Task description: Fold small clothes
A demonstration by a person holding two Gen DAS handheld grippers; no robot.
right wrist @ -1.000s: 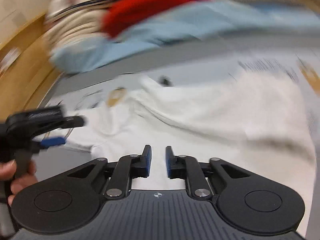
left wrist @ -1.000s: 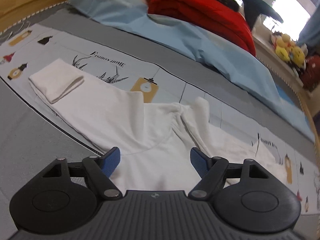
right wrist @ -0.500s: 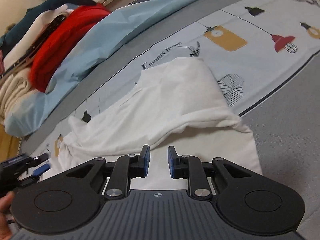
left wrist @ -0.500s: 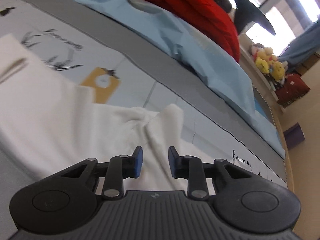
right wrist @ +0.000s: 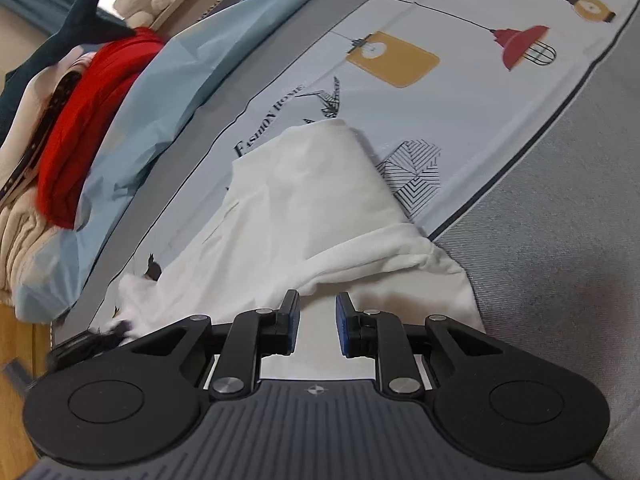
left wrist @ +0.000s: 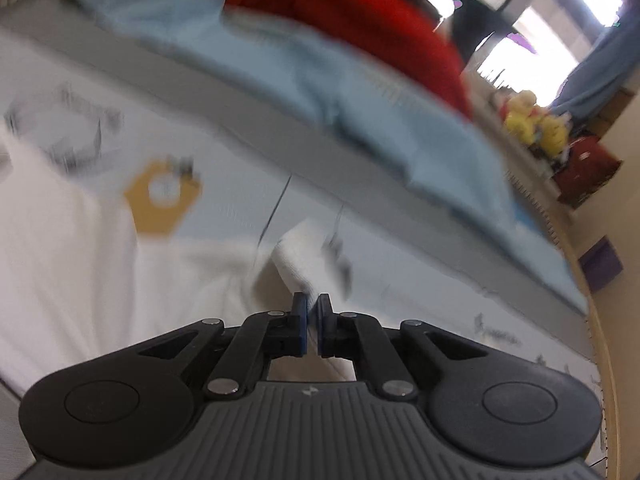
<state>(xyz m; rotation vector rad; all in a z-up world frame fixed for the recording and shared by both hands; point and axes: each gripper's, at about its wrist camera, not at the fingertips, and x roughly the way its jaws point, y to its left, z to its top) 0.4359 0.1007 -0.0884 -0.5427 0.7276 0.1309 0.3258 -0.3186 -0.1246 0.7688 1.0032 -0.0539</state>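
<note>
A white garment [left wrist: 80, 260] lies spread on the printed bed cover [right wrist: 480, 120]. In the left wrist view a raised fold [left wrist: 304, 256] of it stands right at my left gripper [left wrist: 313, 306], whose jaws are shut on the cloth with only a thin white strip between the pads. In the right wrist view the garment [right wrist: 304, 208] runs away from me, one sleeve folded over. My right gripper [right wrist: 318, 312] hovers at its near edge, jaws a little apart, cloth beneath them and nothing pinched. The left gripper [right wrist: 88, 340] shows as a dark blur at that view's left edge.
A light blue sheet [left wrist: 360, 100] and a red blanket [left wrist: 340, 12] are piled along the far side of the bed. Plush toys [left wrist: 536, 124] sit on a ledge at the right. Grey bed cover [right wrist: 560, 260] stretches right of the garment; a wooden frame [right wrist: 16, 340] borders the left.
My left gripper moved in toward the raised fold and its jaws went from wide open to shut on it. The right gripper rolled, sank closer to the garment's edge, jaws keeping their small gap.
</note>
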